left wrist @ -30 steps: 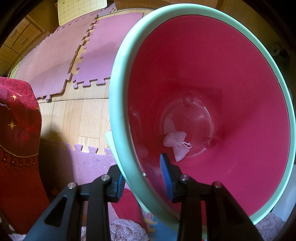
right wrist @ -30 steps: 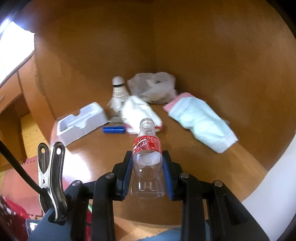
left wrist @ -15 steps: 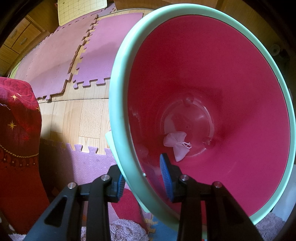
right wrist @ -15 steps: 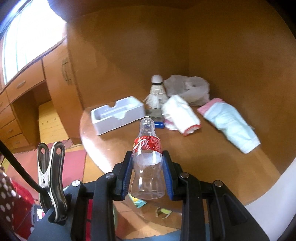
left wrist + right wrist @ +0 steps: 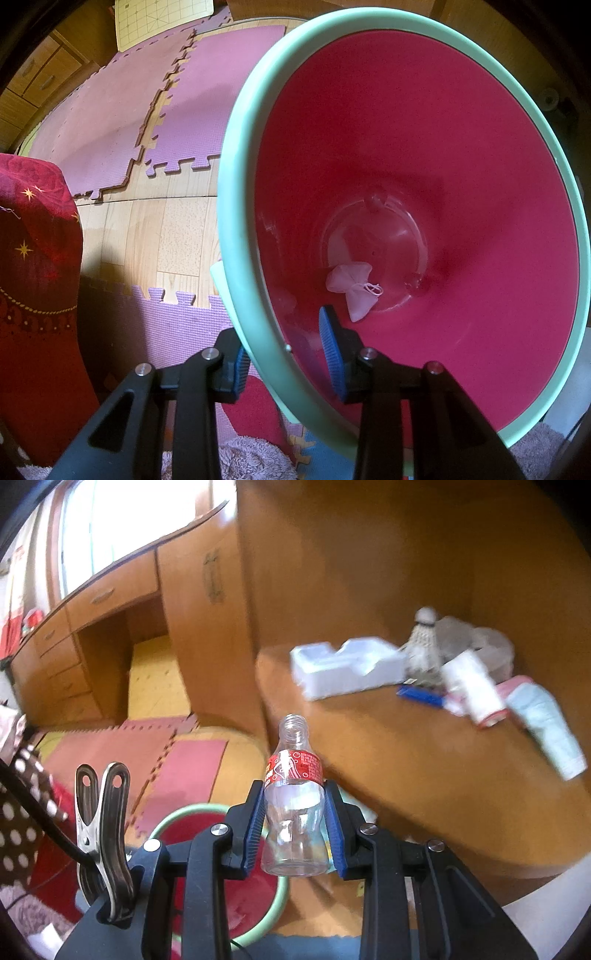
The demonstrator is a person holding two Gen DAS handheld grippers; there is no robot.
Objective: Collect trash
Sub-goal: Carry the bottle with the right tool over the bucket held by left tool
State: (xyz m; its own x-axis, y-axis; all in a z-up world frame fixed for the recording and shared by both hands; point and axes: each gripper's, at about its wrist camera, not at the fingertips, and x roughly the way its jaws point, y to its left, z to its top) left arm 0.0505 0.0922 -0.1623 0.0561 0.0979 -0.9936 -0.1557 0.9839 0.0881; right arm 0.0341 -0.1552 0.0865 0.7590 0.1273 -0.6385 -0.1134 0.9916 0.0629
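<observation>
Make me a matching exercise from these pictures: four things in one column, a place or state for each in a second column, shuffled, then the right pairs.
Things:
1. clear bottle
2. red bin
3. small pouch
4. white foam tray

Places or states:
A. lying at the bottom of the bin
B. resting on the wooden table
C. clamped by its rim in the left tongs
D. gripped, uncapped, in the right tongs

Pairs: 1-D, 2-C, 3-A, 4-B
</observation>
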